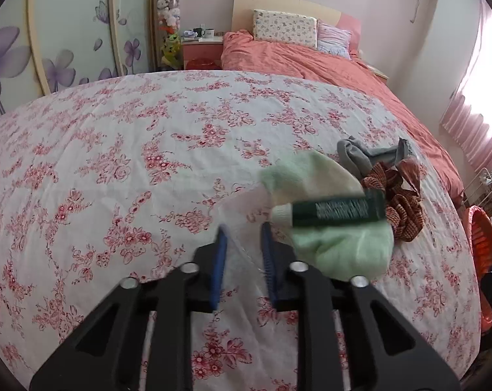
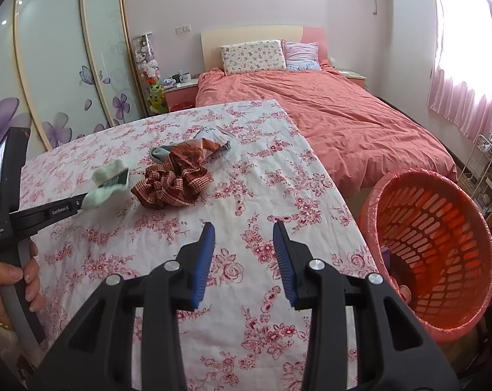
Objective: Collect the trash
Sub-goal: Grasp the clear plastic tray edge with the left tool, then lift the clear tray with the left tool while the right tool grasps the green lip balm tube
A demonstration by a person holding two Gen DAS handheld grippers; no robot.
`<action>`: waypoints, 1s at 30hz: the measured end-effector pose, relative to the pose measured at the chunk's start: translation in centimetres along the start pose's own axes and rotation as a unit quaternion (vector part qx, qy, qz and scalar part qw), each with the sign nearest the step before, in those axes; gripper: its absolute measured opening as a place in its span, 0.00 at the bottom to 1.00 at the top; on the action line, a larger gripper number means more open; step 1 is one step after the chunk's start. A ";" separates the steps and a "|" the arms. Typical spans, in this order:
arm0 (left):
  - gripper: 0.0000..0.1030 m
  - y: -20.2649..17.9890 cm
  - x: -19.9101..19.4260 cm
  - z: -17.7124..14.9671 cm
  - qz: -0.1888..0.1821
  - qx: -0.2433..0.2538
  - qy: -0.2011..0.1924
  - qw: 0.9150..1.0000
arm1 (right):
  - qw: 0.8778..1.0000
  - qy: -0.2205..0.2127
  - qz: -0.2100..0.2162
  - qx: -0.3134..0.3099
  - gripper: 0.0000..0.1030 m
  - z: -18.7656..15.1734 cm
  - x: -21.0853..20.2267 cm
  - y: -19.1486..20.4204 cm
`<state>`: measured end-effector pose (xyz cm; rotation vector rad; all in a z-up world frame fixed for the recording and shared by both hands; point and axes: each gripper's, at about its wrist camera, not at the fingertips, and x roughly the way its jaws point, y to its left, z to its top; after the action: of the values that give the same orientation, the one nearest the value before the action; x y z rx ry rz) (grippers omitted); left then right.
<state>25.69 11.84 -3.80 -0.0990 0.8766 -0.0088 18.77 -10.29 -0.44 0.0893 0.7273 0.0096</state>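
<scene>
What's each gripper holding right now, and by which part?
Right gripper: nothing. Left gripper: tips at the near edge of the green sock; whether they actually clamp it cannot be told.

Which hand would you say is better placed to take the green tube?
Left, I think: the left gripper sits right beside the green tube, while the right gripper hovers farther off, near the basket.
</scene>
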 end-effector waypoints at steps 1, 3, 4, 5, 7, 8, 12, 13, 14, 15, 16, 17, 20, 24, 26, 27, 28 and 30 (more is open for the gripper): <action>0.06 -0.1 -0.1 0.1 0.002 0.002 -0.002 1.000 | 1.000 0.000 0.000 0.001 0.36 0.0 0.1 -0.1; 0.04 -0.6 -0.5 0.1 0.014 0.013 -0.014 1.000 | 1.000 0.000 0.001 0.002 0.36 -0.1 0.1 -0.2; 0.04 -0.9 -0.8 0.1 0.020 0.019 -0.024 0.999 | 1.000 0.000 0.001 0.003 0.36 -0.1 0.0 -0.3; 0.04 -1.2 -1.1 0.1 0.025 0.026 -0.034 0.999 | 1.000 0.000 0.001 0.003 0.36 -0.1 0.0 -0.3; 0.04 -1.6 -1.9 0.3 0.032 0.037 -0.054 0.997 | 1.000 0.000 0.000 0.004 0.36 -0.1 0.0 -0.4; 0.04 -1.8 -2.3 0.4 0.035 0.041 -0.064 0.997 | 1.000 0.000 0.000 0.006 0.36 -0.1 0.0 -0.5; 0.04 -2.2 -4.0 0.7 0.060 0.055 -0.109 0.991 | 1.000 -0.001 0.000 0.009 0.36 -0.2 -0.1 -0.8; 0.04 -2.4 -4.8 0.9 0.067 0.060 -0.127 0.988 | 1.000 -0.001 0.000 0.009 0.36 -0.2 -0.1 -0.8; 0.04 -2.7 -5.8 1.1 0.072 0.068 -0.148 0.984 | 1.000 -0.002 -0.001 0.009 0.36 -0.2 -0.1 -0.8; 0.04 -3.0 -6.5 1.3 0.075 0.075 -0.162 0.981 | 1.000 -0.002 -0.001 0.010 0.36 -0.2 -0.1 -0.9; 0.04 -3.6 -7.8 1.6 0.082 0.092 -0.186 0.975 | 1.000 -0.003 -0.001 0.011 0.36 -0.2 -0.1 -0.9; 0.04 -3.9 -8.4 1.9 0.086 0.099 -0.200 0.971 | 1.000 -0.003 0.000 0.013 0.36 -0.1 -0.1 -1.0; 0.04 -4.6 -8.6 2.9 0.085 0.116 -0.202 0.969 | 1.000 -0.003 0.003 0.015 0.36 0.0 -0.1 -0.9; 0.04 -3.2 -7.7 3.3 0.091 0.095 -0.183 0.974 | 1.000 -0.007 0.007 0.014 0.36 0.1 -0.3 -0.5; 0.04 -3.2 -8.0 2.6 0.124 0.110 -0.194 0.967 | 1.000 -0.008 0.008 0.012 0.36 0.3 -0.3 -0.3; 0.04 -3.3 -8.2 2.4 0.137 0.120 -0.203 0.962 | 1.000 -0.009 0.009 0.010 0.36 0.3 -0.3 -0.2; 0.04 -3.6 -8.3 2.2 0.158 0.142 -0.214 0.954 | 1.000 -0.009 0.009 0.009 0.36 0.4 -0.2 -0.1; 0.04 -3.3 -9.1 2.3 0.149 0.137 -0.209 0.957 | 1.000 -0.009 0.012 0.007 0.36 0.5 0.0 0.3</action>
<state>21.76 9.18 4.99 0.2846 0.4529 0.1669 19.10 -10.01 -0.03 0.1112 0.7092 0.0277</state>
